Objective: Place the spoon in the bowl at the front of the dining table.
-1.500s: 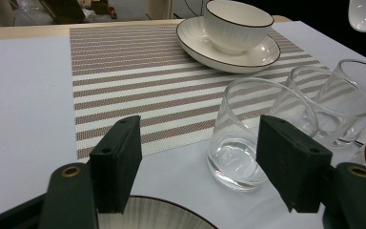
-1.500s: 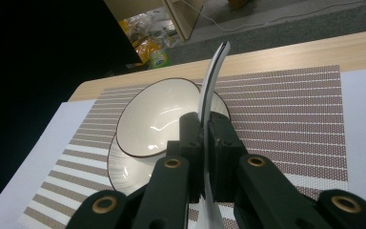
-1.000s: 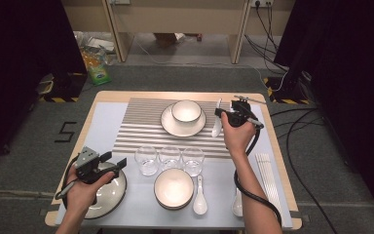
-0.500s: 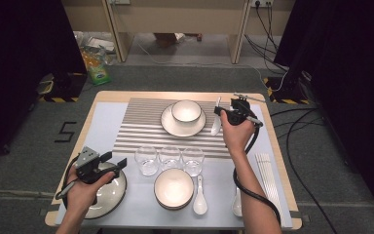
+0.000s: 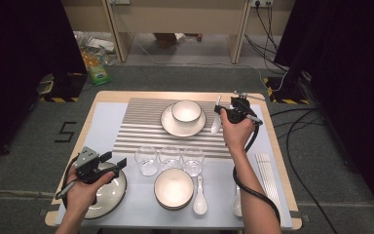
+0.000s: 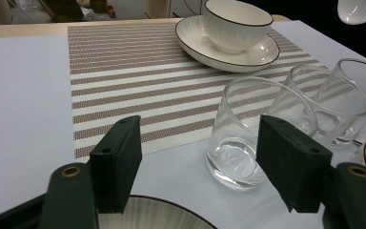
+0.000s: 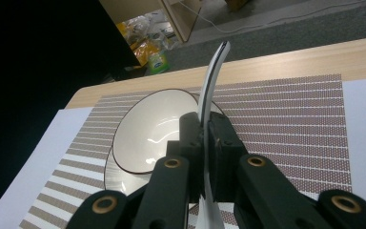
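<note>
Nothing had moved since the earlier frame: both hands sat where they had been, and the dishes lay as before. I had the right gripper (image 5: 224, 111) raised just right of the far bowl (image 5: 186, 110), which sat on its saucer (image 5: 168, 124) on the striped mat (image 5: 141, 129). Its jaws were pressed together on the handle of a white spoon (image 7: 210, 86). In the right gripper view the handle rose upward and away from the jaws, arching over the bowl's near rim, while the scoop end hung below them; in the high view that end pointed down beside the saucer's right edge. So the spoon's long axis ran steeply, nearly upright, and the bowl lay to the left of the gripper. I judged that setting the spoon down at that bowl would turn on tipping this axis level. The left gripper (image 5: 108, 163) was much farther from the bowl, hovering over a plate (image 5: 108, 195) at the table's near left corner, jaws spread and empty, facing a row of glasses (image 6: 248, 124).
</note>
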